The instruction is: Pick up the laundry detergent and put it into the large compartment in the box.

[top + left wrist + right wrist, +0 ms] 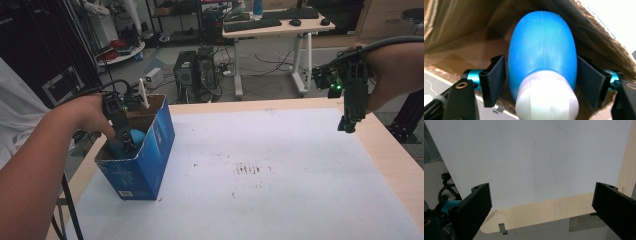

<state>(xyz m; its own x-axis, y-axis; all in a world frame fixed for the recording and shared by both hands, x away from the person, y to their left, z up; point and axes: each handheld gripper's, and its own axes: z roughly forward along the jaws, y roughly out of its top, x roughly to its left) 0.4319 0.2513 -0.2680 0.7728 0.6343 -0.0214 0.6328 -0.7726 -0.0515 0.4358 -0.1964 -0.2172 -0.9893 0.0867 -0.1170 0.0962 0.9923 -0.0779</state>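
Observation:
A blue bottle (541,45) with a white cap lies inside an open-topped box (145,167), blue outside and brown cardboard inside, at the table's left. My left gripper (127,144) reaches down into the box. In the left gripper view, the left gripper (540,60) has a jaw on either side of the bottle; a thin gap shows at the left pad (496,80), and the right pad is at the bottle's edge. My right gripper (348,125) hangs above the table's right edge, and its jaws (541,187) stand wide open with nothing between them.
A white sheet (280,170) covers most of the wooden table (395,150), with dark smudges near its middle. A white stick (144,94) pokes up behind the box. Beyond the table stand computer towers (195,70) and a desk (275,27).

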